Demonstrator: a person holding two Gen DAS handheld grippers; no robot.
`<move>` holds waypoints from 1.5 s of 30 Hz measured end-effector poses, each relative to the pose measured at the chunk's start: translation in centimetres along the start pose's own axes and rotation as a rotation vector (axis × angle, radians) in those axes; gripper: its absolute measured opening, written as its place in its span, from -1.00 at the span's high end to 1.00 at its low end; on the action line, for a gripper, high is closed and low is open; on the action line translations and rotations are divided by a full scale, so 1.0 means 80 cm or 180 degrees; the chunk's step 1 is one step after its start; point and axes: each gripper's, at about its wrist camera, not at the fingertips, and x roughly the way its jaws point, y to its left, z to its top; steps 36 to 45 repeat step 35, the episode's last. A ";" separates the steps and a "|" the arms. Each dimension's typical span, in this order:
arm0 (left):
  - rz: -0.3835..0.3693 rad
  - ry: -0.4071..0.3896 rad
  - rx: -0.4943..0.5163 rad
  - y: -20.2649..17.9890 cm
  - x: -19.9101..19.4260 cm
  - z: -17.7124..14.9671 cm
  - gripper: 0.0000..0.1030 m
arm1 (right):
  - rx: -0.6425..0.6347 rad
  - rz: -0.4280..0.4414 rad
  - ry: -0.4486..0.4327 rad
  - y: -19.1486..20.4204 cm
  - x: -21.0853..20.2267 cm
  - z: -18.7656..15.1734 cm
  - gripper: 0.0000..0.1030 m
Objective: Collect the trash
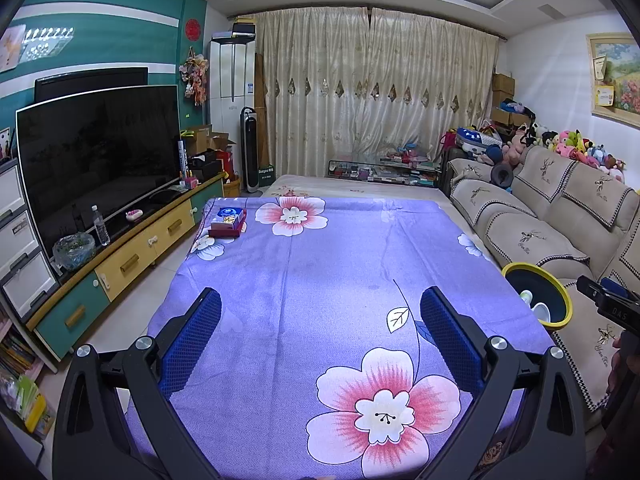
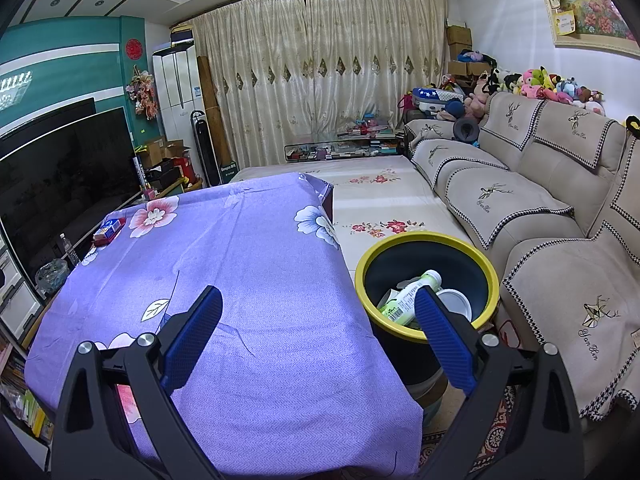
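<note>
Right wrist view, risk first: your one tabletop (image 2: 248, 280) under purple cloth looks cleared, so grabbing the box stack (image 2: 109, 230) at its far corner would bin non-trash. One yellow-rimmed bin (image 2: 424, 240), beside the tabletop: one bottle (image 2: 412, 294), one white cup (image 2: 454, 302). Two hand-held grippers, left (image 1: 320, 336) and right (image 2: 318, 330), both spread wide, empty.

A table draped in a purple flowered cloth (image 1: 320, 280) carries small stacked boxes (image 1: 229, 222) at its far-left corner.

One bin (image 2: 426, 256) holding one bottle (image 2: 408, 294) and one cup (image 2: 454, 303) — two boxes (image 1: 228, 222) stacked on one table (image 1: 320, 280).
</note>
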 end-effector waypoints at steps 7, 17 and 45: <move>-0.0019 0.0002 -0.0008 0.001 0.000 -0.001 -0.91 | 0.0003 0.0000 0.0009 0.001 0.002 -0.002 -0.78; -0.0053 0.0040 -0.0026 0.002 0.006 -0.003 -0.91 | 0.0000 -0.0001 0.0040 0.004 0.009 -0.008 -0.78; 0.0111 0.0472 0.0039 0.023 0.199 0.030 -0.91 | -0.0245 0.0405 0.0431 0.084 0.166 0.044 -0.86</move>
